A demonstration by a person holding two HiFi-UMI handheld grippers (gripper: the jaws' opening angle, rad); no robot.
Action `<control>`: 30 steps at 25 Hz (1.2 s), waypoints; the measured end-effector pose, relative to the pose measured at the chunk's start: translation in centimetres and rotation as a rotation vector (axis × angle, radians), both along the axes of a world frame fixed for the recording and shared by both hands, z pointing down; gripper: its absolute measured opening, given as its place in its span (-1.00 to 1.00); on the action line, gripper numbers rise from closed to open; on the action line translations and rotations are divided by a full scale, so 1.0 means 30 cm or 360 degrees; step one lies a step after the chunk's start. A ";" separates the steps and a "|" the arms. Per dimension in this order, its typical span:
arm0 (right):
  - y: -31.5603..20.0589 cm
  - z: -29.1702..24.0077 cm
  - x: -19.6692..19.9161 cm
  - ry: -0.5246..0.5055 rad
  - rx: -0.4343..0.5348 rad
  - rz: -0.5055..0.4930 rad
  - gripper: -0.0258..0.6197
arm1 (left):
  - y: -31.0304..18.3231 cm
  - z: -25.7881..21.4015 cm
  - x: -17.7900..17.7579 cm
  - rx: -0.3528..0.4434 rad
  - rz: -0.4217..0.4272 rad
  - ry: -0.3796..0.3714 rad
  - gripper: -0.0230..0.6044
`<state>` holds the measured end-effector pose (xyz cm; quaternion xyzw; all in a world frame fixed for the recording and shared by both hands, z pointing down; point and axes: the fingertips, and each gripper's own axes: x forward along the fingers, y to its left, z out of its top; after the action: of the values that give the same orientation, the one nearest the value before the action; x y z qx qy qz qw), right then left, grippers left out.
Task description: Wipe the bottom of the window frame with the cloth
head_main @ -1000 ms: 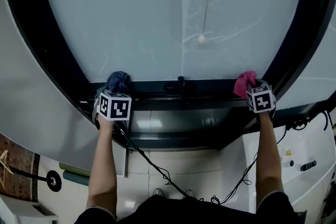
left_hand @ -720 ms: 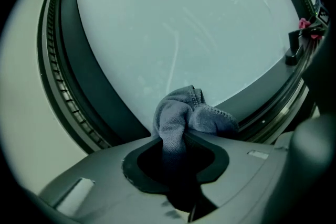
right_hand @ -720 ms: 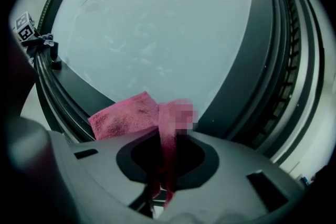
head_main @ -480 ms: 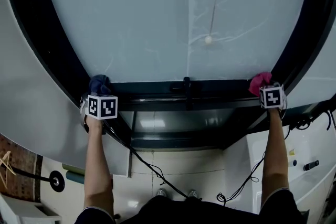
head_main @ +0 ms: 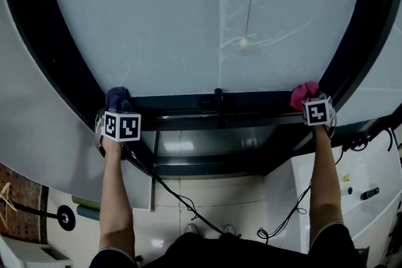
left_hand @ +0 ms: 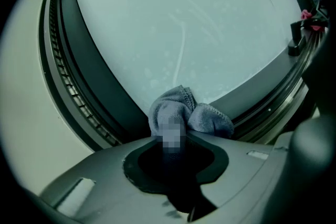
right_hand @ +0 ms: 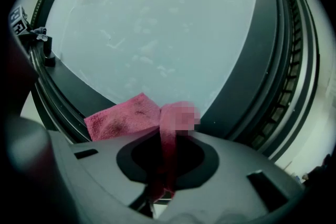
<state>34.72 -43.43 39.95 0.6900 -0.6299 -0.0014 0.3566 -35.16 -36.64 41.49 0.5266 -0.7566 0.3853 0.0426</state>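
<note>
As both grippers have slid outward over the last second, the left gripper — jaws pinching a blue cloth — now sits at the left corner of the frame's bottom rail, and the right gripper, clamped on a pink cloth, at the right corner. Both cloths press the rail just below the glass, well apart from the central handle. The outward pass looks finished; a return stroke likely follows.

I'm counting two grippers showing, the left gripper and right gripper; two cloths, blue cloth and pink cloth; one window frame; probably one latch, it's looking tiny.
</note>
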 end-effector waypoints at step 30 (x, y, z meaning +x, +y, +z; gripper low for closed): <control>0.067 0.042 -0.925 -0.0162 0.0028 -0.0801 -0.77 | -0.066 0.032 0.897 0.0085 0.0762 0.0562 -0.70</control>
<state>6.97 -41.41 41.20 0.5138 -0.7988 -0.0608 0.3069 -8.25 -38.62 42.45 0.7499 -0.6015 0.2668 0.0676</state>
